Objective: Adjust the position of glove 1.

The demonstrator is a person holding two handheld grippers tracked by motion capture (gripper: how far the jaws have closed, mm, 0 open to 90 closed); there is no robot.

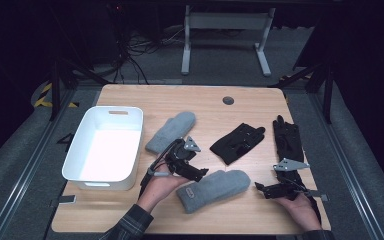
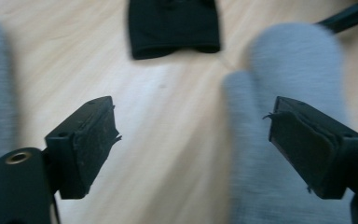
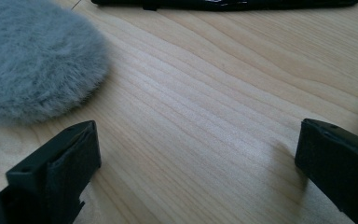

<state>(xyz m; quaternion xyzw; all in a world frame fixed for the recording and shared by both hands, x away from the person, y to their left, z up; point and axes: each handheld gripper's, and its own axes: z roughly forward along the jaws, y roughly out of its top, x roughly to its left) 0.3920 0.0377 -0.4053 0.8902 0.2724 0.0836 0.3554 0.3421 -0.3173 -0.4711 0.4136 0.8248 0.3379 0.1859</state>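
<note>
A white bin [image 1: 105, 150] sits at the table's [image 1: 130, 220] left edge. One black glove [image 1: 237, 142] lies mid-table; another [image 1: 287, 137] lies along the right edge.

The left tool [image 2: 193, 149] hangs with jaws wide apart over the worktop [image 2: 168, 116], a grey mitten [image 2: 289, 79] under its right jaw, a black glove [image 2: 173, 25] ahead.

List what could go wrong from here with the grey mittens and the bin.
1. The left gripper hangs open beside the near grey mitten; one jaw sits over the fleece, so closing might pinch only a thin fold that slips out.
2. The far grey mitten lies close behind that hand and could get dragged on the way to the white bin.
3. The right gripper, open and low, may snag the black glove.
</note>
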